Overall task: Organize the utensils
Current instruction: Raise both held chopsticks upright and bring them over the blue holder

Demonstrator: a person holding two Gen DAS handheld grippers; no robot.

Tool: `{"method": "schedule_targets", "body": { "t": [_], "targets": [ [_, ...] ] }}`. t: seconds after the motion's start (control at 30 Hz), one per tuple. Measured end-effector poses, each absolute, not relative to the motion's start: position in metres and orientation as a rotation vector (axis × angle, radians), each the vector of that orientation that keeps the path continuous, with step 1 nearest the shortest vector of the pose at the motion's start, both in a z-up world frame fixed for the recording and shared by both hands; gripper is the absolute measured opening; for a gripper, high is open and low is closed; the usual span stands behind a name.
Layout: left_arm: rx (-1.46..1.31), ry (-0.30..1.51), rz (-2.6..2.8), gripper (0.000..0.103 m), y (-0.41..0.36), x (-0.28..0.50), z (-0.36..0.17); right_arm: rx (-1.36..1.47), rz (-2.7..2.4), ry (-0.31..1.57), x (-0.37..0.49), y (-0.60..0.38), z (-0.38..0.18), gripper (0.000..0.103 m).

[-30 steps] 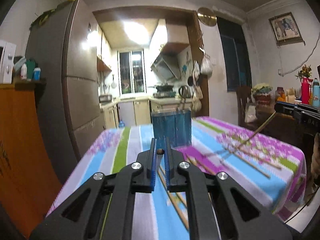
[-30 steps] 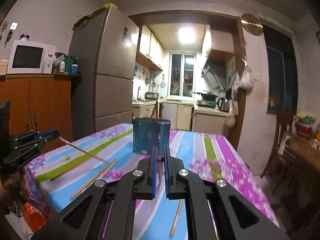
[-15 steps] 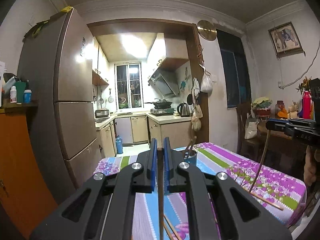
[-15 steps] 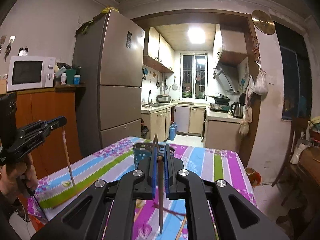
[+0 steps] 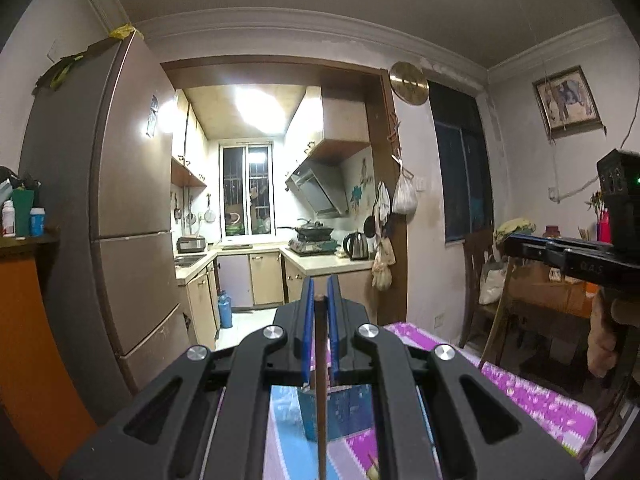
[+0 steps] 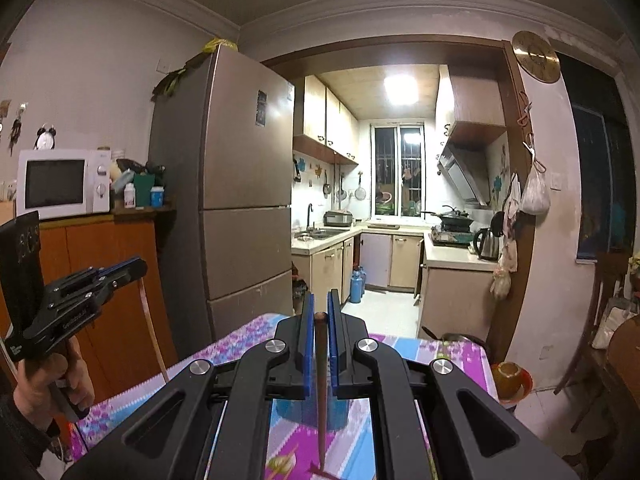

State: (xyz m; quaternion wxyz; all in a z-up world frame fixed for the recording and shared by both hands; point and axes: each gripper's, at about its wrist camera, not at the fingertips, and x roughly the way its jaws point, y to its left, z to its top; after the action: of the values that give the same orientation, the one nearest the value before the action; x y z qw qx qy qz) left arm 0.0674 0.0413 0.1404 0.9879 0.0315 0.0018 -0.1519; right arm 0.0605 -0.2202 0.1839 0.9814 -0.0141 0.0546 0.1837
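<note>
Left gripper: jaws closed down to a narrow slot, the blue pads pinching the top end of a wooden chopstick. The stick hangs straight down from between the fingers, its lower end running out of the bottom of the left wrist view. Below the fingers, partly hidden by the gripper body, stands the blue utensil holder on the striped floral tablecloth; the stick crosses in front of the holder, and whether it touches it cannot be told.

Right gripper: jaws likewise nearly together, pads clamped on the upper end of a second, darker chopstick. It hangs down from the fingers, its tip visible over the tablecloth below them. The same blue holder sits beneath and just behind the fingers, largely covered by the gripper body.

Each gripper appears in the other's view, held by a hand, off to the side of the fingers, with its stick dangling beneath the jaws. Both grippers are raised above the table.
</note>
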Motion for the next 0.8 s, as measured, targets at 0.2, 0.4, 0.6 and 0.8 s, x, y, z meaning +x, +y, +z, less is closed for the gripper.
{"method": "schedule_targets", "body": {
  "t": [0.2,0.4,0.6,0.8],
  "targets": [
    [0.052,-0.030,-0.315,0.005,0.034,0.090,0.169,-0.042,0.360,0.093,0.093,-0.216,0.213,0.008],
    [0.064,-0.047,-0.312,0.005,0.024,0.127,0.189,-0.037,0.347,0.089,0.139,-0.217,0.232,0.008],
    [0.048,-0.041,-0.302,0.005,0.021,0.169,0.196,0.009,0.349,0.093,0.185,-0.222,0.244,0.008],
    [0.035,-0.009,-0.301,0.005,0.015,0.204,0.185,0.024,0.356,0.124,0.223,-0.213,0.237,0.008]
  ]
}}
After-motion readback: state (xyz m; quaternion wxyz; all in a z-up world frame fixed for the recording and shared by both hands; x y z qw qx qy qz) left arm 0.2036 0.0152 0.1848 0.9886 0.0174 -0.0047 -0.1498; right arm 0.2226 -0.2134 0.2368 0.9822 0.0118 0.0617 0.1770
